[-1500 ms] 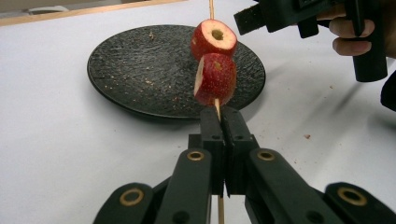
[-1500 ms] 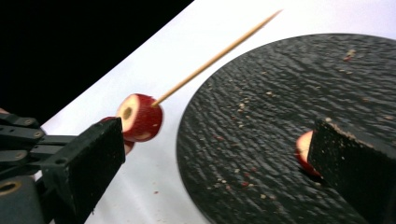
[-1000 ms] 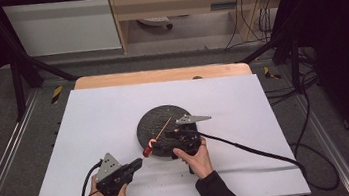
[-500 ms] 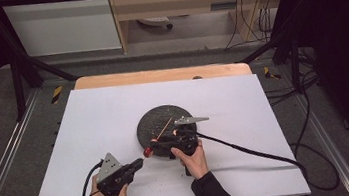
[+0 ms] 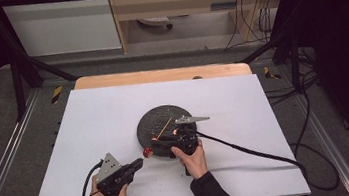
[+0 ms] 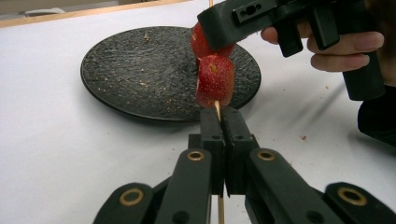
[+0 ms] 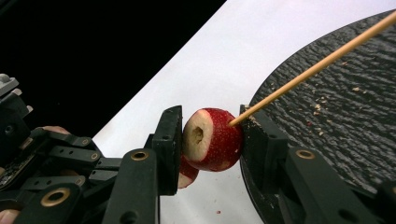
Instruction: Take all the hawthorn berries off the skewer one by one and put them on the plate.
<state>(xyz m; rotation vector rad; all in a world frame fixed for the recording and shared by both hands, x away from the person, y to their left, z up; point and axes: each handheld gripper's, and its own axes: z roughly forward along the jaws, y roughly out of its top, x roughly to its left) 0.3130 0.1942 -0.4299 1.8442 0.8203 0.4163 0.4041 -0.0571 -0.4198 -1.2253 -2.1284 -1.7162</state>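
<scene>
Red strawberries sit threaded on a thin wooden skewer point(image 7: 322, 63) near the centre of the high view, just off the lower left rim of a dark round plate point(image 5: 165, 124). The left gripper point(image 6: 219, 123) has its jaws closed on the skewer's lower end, right below the near strawberry point(image 6: 215, 80). The right gripper point(image 7: 210, 135) clamps the other strawberry point(image 7: 212, 139), its cored end facing the camera, between its two jaws. Both hands enter from the bottom of the high view over a white table point(image 5: 90, 123), with the plate partly behind the right gripper.
</scene>
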